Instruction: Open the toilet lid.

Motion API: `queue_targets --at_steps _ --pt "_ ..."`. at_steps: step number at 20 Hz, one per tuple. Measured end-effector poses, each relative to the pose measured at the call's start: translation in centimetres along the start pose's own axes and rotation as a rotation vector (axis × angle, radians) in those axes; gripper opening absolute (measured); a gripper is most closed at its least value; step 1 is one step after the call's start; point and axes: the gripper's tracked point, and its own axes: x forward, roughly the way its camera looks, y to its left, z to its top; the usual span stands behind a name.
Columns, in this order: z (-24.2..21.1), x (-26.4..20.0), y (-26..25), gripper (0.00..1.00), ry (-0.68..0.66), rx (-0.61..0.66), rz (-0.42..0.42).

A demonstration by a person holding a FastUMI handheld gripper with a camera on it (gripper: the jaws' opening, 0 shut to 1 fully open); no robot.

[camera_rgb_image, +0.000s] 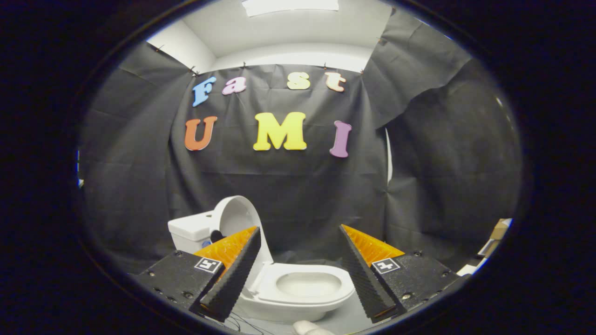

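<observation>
We see a pale grey floor (pixel 344 321) carrying the white toilet (pixel 298 288), which stands on it with its lid (pixel 237 218) raised upright against the cistern (pixel 188 232). Thin dark cables (pixel 242 322) lie on the floor just in front of the bowl's base, beside a small pale rounded object (pixel 307 328) we cannot identify.

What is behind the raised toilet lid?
Behind the upright lid stands the white tank, partly hidden by it, then the black cloth wall. The open gripper hangs apart from the bowl, holding nothing.
</observation>
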Motion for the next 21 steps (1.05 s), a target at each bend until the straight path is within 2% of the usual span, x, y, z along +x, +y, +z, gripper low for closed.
queue_targets --at_steps 6,9,14,21 --pt "-3.3 -3.3 -6.0 1.0 0.007 0.028 -0.061" --pt "-4.4 -3.2 -6.9 1.0 0.016 0.064 -0.067" --pt "-5.4 -2.8 -8.0 1.0 -0.005 0.003 -0.084" --pt "-8.1 -2.3 -9.1 1.0 0.086 0.041 -0.097"
